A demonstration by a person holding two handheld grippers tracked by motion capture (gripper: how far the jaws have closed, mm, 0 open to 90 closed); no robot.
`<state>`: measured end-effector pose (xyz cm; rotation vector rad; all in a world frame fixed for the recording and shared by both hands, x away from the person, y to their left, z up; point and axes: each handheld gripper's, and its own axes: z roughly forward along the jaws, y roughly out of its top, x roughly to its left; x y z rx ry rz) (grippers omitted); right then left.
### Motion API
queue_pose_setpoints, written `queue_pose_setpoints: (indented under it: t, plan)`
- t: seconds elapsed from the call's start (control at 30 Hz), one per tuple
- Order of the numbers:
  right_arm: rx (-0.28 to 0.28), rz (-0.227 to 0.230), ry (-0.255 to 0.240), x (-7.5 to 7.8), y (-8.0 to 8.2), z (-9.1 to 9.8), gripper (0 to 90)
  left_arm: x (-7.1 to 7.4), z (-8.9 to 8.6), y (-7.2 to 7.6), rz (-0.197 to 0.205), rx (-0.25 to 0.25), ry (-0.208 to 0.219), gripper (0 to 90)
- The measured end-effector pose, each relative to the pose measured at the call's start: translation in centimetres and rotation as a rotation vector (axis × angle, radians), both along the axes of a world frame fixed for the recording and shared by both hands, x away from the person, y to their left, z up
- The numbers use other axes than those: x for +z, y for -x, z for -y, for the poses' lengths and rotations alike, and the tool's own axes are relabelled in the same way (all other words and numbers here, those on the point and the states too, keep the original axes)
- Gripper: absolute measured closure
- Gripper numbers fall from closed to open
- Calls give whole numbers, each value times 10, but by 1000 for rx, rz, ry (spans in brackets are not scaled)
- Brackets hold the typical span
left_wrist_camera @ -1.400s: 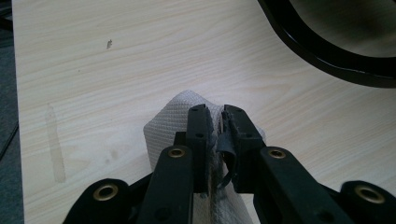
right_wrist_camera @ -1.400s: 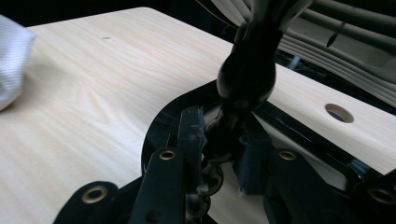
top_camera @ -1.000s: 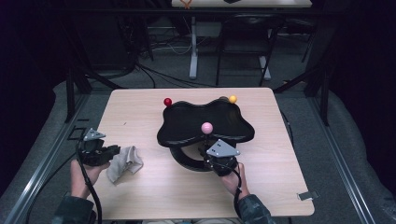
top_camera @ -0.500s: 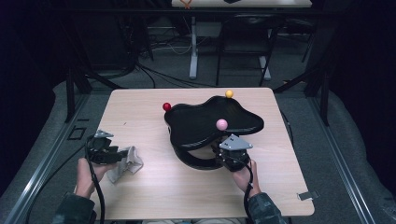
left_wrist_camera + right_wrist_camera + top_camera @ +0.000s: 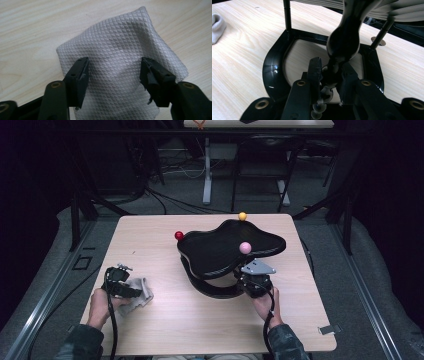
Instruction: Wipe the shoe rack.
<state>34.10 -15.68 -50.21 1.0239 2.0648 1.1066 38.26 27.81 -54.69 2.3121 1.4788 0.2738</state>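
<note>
Here the left gripper [image 5: 113,72] hangs over a grey cloth [image 5: 120,62], its jaws apart after just opening; the cloth lies between them, pressed by neither pad. In the high view that gripper [image 5: 120,282] sits near the table's [image 5: 150,245] left front edge, the cloth [image 5: 137,291] rumpled just beside it under the left hand [image 5: 100,304].

The right gripper [image 5: 329,75] is clamped on a glossy black stem [image 5: 343,40], the jaws close together around its thin lower end. The stem rises to the underside of a black tray [image 5: 392,10]. Below the jaws lies a black base ring [image 5: 272,67], with thin posts [image 5: 287,15] standing up from it.

From above, the right gripper [image 5: 255,280] is at the front of the tray [image 5: 220,250], which is tilted on its base [image 5: 215,290] at the table's middle right. A pink ball [image 5: 245,247] sits on the tray near its front right. A red ball [image 5: 179,235] is at the tray's left rim and a yellow ball [image 5: 242,216] at its far rim. The right hand [image 5: 265,302] is behind the gripper, well apart from the left.
</note>
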Motion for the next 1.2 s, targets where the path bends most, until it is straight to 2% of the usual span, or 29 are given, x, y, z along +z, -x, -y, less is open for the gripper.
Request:
queue_pose_setpoints:
  t: [0.07, 0.17, 0.23, 0.33, 0.4, 0.53, 0.7, 0.73, 0.8, 0.83, 0.9, 0.97, 1.0, 1.1, 1.2]
  plan:
    - [19, -7, 2, 1, -3, 1, 745, -3, -1, -2, -23, 5, 8, 470]
    - [27, -7, 1, 0, -7, 2, 745, -5, -3, -4, -41, 7, 48, 536]
    - [47, -17, 4, 1, -9, 3, 745, -5, -3, -4, -42, -5, 70, 613]
    - [62, -12, -6, 0, -12, 4, 745, -4, -2, -4, -37, -30, 73, 729]
    - [72, -13, -3, 0, -15, 4, 746, -3, -1, -3, -16, -31, 66, 785]
    - [93, -8, -18, -1, -21, 2, 746, 3, 0, -1, 24, -37, 63, 817]
    - [94, -25, -22, 0, -21, 3, 741, 15, -1, 2, 93, -19, 102, 823]
    - [87, -25, -22, 0, -21, 2, 731, 17, -1, 2, 106, -19, 112, 823]
    - [75, -40, -39, 0, -20, 2, 626, 22, 0, 3, 129, -16, 124, 823]
    - [66, -36, -38, 1, -19, 2, 622, 25, 0, 3, 140, -21, 126, 823]
    - [64, -27, -45, 3, -14, 2, 623, 30, 0, 4, 160, -23, 135, 823]
    - [35, -15, -40, 7, -11, 2, 628, 35, 1, 4, 180, -26, 143, 823]
    - [33, -23, -53, 8, -9, 4, 637, 38, 2, 4, 191, -22, 150, 822]
    - [2, -10, -59, 9, -6, 6, 701, 46, 5, 3, 218, -28, 161, 822]
    - [8, -13, -52, 9, -5, 4, 742, 52, 7, 0, 244, -33, 166, 822]
